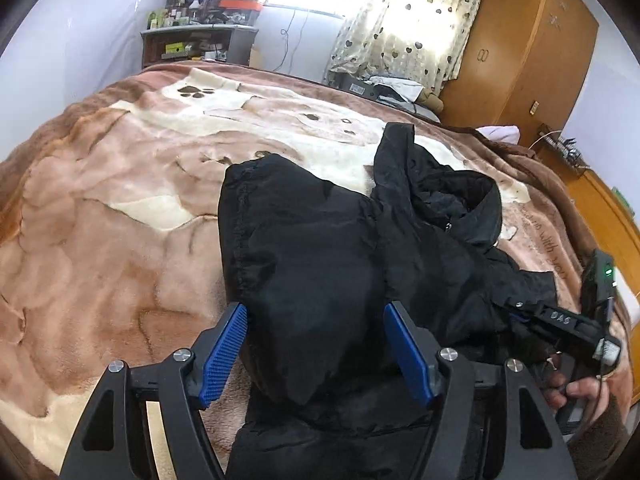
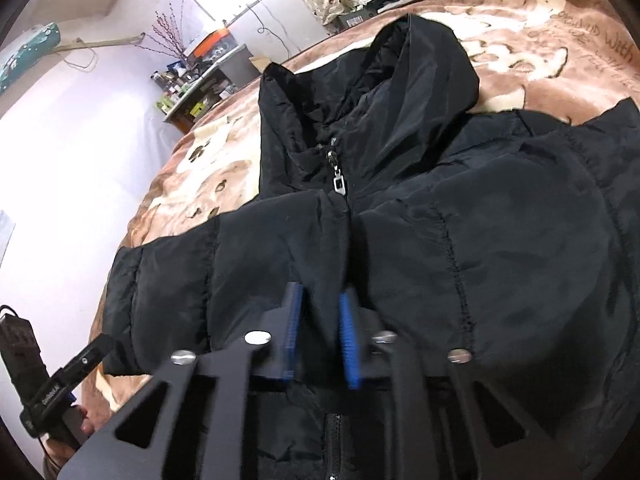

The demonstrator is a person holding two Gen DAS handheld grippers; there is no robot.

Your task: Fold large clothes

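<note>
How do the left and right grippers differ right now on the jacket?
The left gripper stands wide open, its blue pads astride a puffy fold of the black jacket without pinching it. The right gripper has its pads drawn close, pinching the jacket front by the zipper. Both point down over the jacket on the blanket.

Left wrist cam sits behind its blue fingers, angled down over the bed, close on the black jacket lying between and beyond them; window straight ahead, wardrobe right of the fingers. Right wrist cam same setup, tighter, rolled; zipper pull just past its fingers. Shared: jacket, blanket, cluttered shelf, and each cam catches the other gripper at frame edge.
</note>
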